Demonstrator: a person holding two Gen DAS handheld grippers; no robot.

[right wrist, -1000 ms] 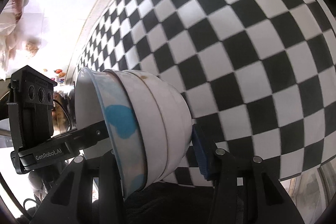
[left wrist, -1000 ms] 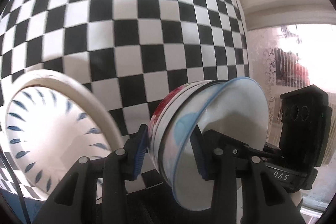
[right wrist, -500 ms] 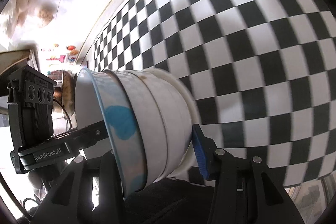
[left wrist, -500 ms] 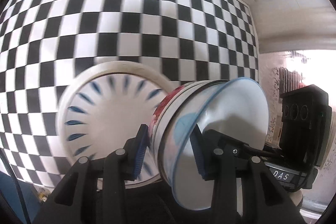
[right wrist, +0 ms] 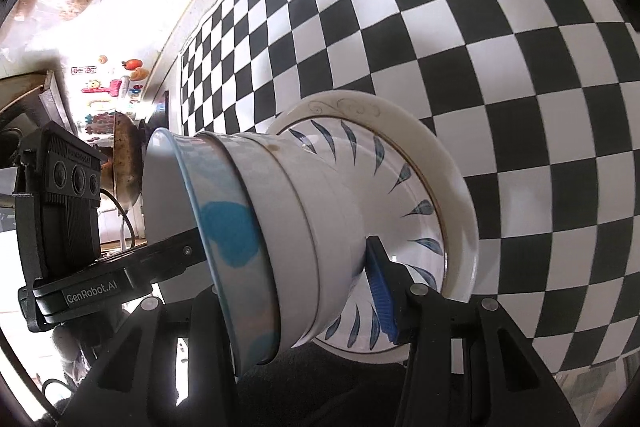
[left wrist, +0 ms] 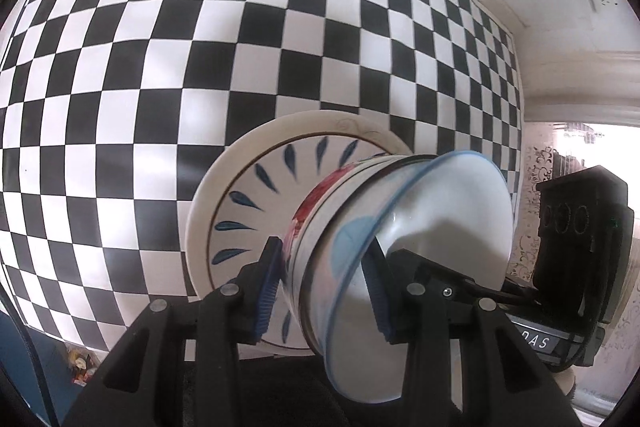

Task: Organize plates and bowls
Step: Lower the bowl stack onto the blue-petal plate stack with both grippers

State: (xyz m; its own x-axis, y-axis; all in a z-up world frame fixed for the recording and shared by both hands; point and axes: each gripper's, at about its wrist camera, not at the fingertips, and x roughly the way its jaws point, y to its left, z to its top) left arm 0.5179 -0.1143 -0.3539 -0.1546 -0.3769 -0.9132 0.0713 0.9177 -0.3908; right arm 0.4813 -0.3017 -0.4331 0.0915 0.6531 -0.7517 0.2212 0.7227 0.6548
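Underneath everything spreads one checkered cloth (left wrist: pixel 160 67) of black and white squares, filling most of both wrist views and covering the table.

On it lie plates: one wide cream plate (left wrist: pixel 208 195) with a thin scroll drawn on its rim, and nested inside it one white plate with blue leaf marks (left wrist: pixel 256 203) fanned around its well. Both lie flat, faces up, two plates in all as far as the views show.

Next in size is one stack of bowls (right wrist: pixel 288 227), held above the plates and partly hiding them. Three bowls can be counted in the right wrist view: an innermost bowl with a blue rim and blue patches, and two white ones under it. In the left wrist view the outer bowl carries a red pattern. The stack appears tipped, mouth toward the near side and bases toward the plates, so its axis runs slantwise down at them; whether a base touches the plates I cannot tell.

Smallest are the two grippers, one at either side of the stack. The left gripper (left wrist: pixel 324 287) pinches the stack's wall, one blue pad outside, one inside the bowl. The right gripper (right wrist: pixel 296 291) likewise clamps the opposite wall.
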